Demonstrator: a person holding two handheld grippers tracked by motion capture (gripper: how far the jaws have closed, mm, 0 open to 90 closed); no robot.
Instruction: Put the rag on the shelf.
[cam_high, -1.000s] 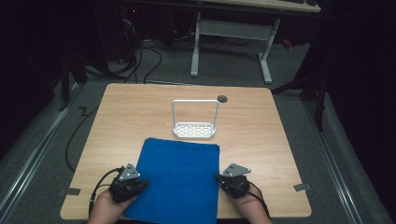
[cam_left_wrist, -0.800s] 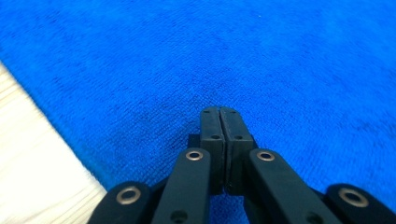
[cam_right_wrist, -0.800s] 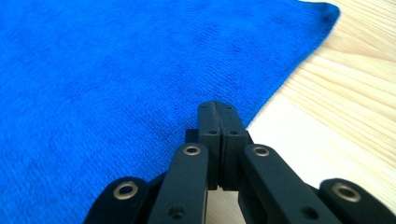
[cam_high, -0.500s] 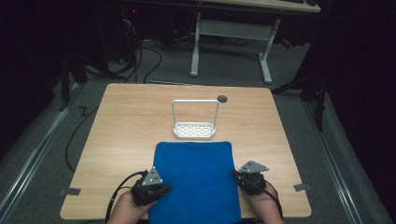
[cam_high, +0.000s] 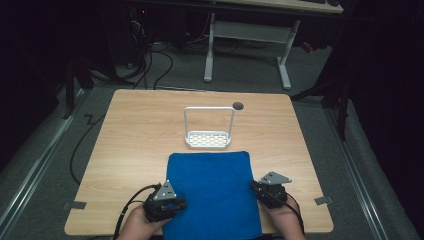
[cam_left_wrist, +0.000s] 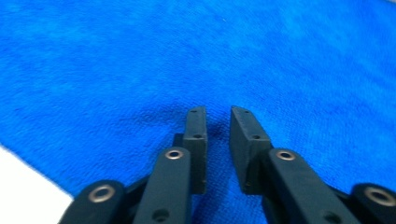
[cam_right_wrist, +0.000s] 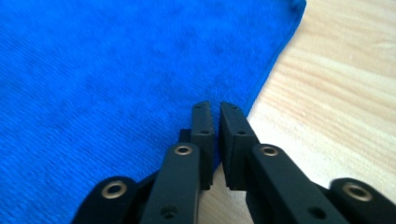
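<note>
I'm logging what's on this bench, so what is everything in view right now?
towel: one, blue, flat on the table's near middle.
rack: one, white, with a tall hoop handle, just beyond the towel's far edge.
table: one, light wood, with a dark round hole near its far edge.
desk frame: one, white-legged, on the floor behind.
left tongs: one, black, at the towel's left edge, jaws just opening, nothing pinched.
right tongs: one, black, at the towel's right edge, jaws slightly apart, just opening.

Lab: bare desks (cam_high: 247, 30), floor cables (cam_high: 150, 65)
</note>
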